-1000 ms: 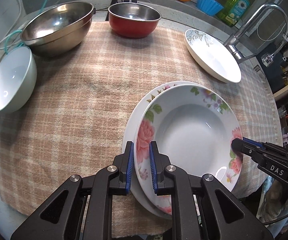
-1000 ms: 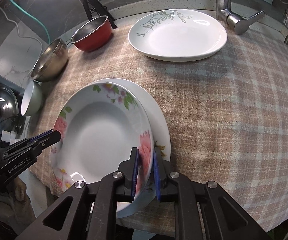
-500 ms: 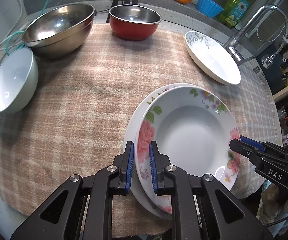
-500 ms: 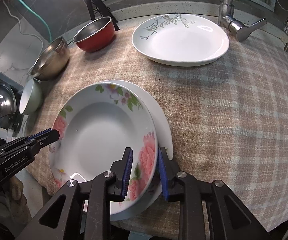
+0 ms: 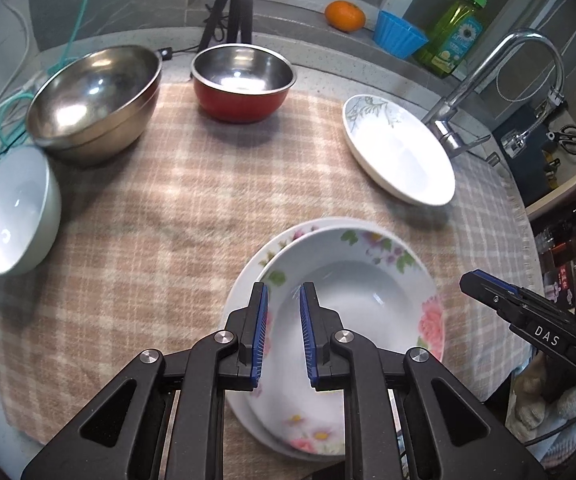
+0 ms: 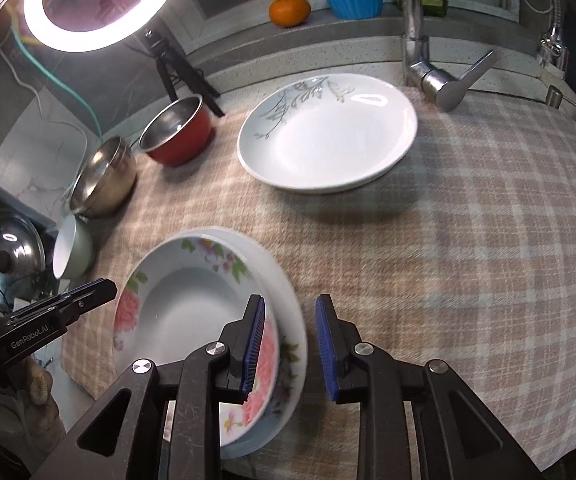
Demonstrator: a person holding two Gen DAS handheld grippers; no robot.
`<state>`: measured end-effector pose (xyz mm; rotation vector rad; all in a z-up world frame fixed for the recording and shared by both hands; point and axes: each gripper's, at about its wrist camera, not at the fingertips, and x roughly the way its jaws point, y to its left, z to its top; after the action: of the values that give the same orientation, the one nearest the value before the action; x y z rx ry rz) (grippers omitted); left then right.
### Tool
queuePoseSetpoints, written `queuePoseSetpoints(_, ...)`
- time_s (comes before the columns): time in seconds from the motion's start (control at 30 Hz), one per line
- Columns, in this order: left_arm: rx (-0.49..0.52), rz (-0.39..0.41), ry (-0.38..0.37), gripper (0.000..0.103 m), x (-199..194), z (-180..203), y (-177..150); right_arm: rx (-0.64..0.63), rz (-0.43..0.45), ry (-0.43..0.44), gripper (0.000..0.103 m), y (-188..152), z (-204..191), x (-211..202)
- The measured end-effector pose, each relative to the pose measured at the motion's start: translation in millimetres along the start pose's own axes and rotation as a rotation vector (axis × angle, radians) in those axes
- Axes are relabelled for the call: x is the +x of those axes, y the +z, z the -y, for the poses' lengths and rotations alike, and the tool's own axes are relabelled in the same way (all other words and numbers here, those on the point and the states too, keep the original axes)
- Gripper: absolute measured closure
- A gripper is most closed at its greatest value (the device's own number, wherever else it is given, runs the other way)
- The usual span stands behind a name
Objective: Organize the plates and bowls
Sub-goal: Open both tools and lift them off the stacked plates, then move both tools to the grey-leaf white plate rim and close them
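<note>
A floral deep plate (image 5: pixel 352 300) (image 6: pixel 184 308) lies stacked on a second floral plate (image 5: pixel 248 276) (image 6: pixel 288 300) at the near edge of the checked cloth. My left gripper (image 5: pixel 282 336) is open above the stack's left rim. My right gripper (image 6: pixel 290 348) is open wide above the stack's right rim. Neither holds anything. A white plate with a grey leaf print (image 5: pixel 400 160) (image 6: pixel 328 140) lies near the tap. A large steel bowl (image 5: pixel 92 100) (image 6: pixel 102 180), a red bowl (image 5: pixel 242 80) (image 6: pixel 178 132) and a white bowl (image 5: pixel 16 208) (image 6: pixel 72 252) stand at the far left.
A tap (image 5: pixel 500 80) (image 6: pixel 428 48) rises at the cloth's far right. An orange (image 5: pixel 345 16), a blue cup (image 5: pixel 398 38) and a soap bottle (image 5: pixel 454 36) stand on the back ledge. A ring light (image 6: pixel 88 0) on a tripod stands behind the bowls.
Both grippers have opened and let go of the floral deep plate, which now rests on the lower plate. Both have pulled back and up from the stack.
</note>
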<state>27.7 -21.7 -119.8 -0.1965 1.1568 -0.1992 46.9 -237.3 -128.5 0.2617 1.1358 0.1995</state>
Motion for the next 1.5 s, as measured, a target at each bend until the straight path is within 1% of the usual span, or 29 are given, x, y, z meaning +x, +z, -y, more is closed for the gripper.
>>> queuePoseSetpoints(0.1, 0.015, 0.007, -0.023, 0.088, 2, 10, 13, 0.019, 0.025, -0.009, 0.079, 11, 14, -6)
queuePoseSetpoints(0.17, 0.028, 0.015, -0.030, 0.088, 4, 17, 22, 0.037, 0.047, -0.016, 0.075, 18, 24, -11)
queuePoseSetpoints(0.23, 0.036, 0.021, -0.039, 0.085, 6, 24, 32, 0.048, 0.065, -0.022, 0.072, 25, 34, -14)
queuePoseSetpoints(0.43, 0.050, 0.039, -0.067, 0.084, 17, 48, 62, 0.061, 0.108, -0.051, 0.072, 46, 59, -21)
queuePoseSetpoints(0.6, 0.055, 0.036, -0.085, 0.084, 28, 59, 80, 0.092, 0.126, -0.051, 0.072, 59, 81, -18)
queuePoseSetpoints(0.7, 0.051, 0.028, -0.085, 0.084, 38, 61, 91, 0.115, 0.129, -0.038, 0.072, 67, 93, -13)
queuePoseSetpoints(0.87, 0.047, 0.005, -0.060, 0.084, 62, 60, 110, 0.144, 0.119, -0.012, 0.072, 81, 108, 0)
queuePoseSetpoints(1.1, 0.023, -0.027, -0.034, 0.084, 95, 54, 133, 0.151, 0.100, 0.016, 0.072, 100, 116, 22)
queuePoseSetpoints(1.2, 0.030, -0.034, -0.019, 0.084, 104, 55, 137, 0.155, 0.091, 0.021, 0.072, 105, 117, 31)
queuePoseSetpoints(1.5, 0.027, -0.055, -0.010, 0.084, 121, 52, 146, 0.161, 0.068, 0.037, 0.072, 117, 117, 52)
